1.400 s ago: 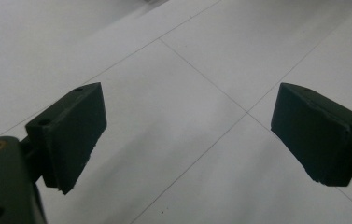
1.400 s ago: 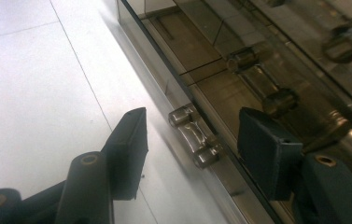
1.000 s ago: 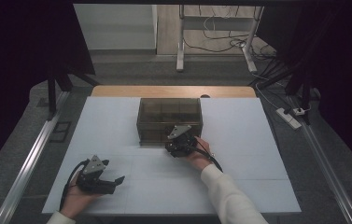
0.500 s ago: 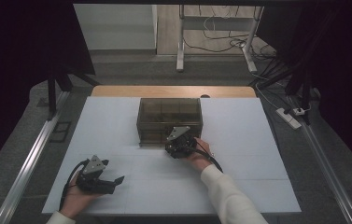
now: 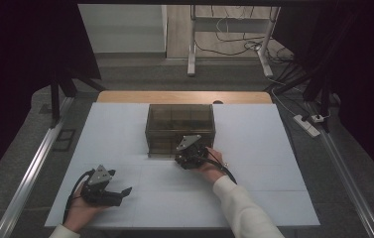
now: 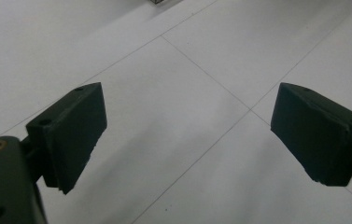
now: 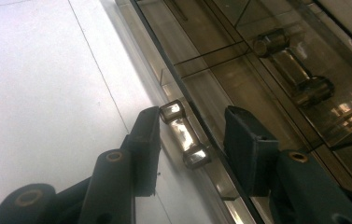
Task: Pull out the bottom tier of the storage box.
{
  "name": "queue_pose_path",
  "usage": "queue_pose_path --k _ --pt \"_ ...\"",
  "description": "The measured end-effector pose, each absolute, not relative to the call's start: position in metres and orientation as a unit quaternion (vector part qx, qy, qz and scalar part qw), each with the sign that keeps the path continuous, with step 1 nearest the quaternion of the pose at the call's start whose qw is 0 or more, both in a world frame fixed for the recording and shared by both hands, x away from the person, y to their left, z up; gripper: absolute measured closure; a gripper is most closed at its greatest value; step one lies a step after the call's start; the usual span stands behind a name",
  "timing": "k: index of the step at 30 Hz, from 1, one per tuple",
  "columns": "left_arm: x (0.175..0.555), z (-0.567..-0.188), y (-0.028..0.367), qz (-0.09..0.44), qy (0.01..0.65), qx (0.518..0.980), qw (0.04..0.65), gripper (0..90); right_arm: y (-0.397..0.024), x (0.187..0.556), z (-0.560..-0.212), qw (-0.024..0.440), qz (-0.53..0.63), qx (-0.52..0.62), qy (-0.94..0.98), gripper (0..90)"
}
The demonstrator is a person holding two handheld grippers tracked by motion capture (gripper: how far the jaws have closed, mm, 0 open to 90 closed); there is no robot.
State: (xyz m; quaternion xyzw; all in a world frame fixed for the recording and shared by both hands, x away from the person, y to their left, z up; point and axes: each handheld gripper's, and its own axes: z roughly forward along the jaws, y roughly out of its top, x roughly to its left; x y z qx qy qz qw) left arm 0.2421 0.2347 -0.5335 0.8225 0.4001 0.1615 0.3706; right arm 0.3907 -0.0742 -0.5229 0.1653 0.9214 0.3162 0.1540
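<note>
A smoked see-through drawer box (image 5: 179, 124) stands mid-table. My right gripper (image 5: 187, 152) is at its front face. In the right gripper view the right gripper (image 7: 192, 115) straddles a small shiny drawer handle (image 7: 184, 135). Its jaws have just been closing with the handle between them. One black pad (image 7: 148, 140) is against the handle's end, while the other pad (image 7: 246, 149) stands clear of it. My left gripper (image 5: 122, 196) lies at the front left in a hand, and in its own view the left gripper (image 6: 187, 135) is wide open over bare white table.
A second drawer handle (image 7: 288, 65) sits farther along the box front. The white table top (image 5: 274, 148) has a wooden strip (image 5: 125, 96) at its far edge. Metal rails (image 5: 31, 168) run along both sides, and cables (image 5: 234, 47) lie on the floor beyond.
</note>
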Motion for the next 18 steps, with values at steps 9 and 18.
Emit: queue_pose_path --k 9,18 --pt "0.2421 -0.5337 0.2347 0.161 0.4 0.823 0.37 10.5 -0.0742 0.3888 -0.5222 0.148 0.313 0.162 0.924 56.9" --pt "0.2419 -0.5337 0.2349 0.161 0.4 0.823 0.369 10.5 -0.0748 0.3858 -0.5218 0.143 0.312 0.159 0.926 57.4"
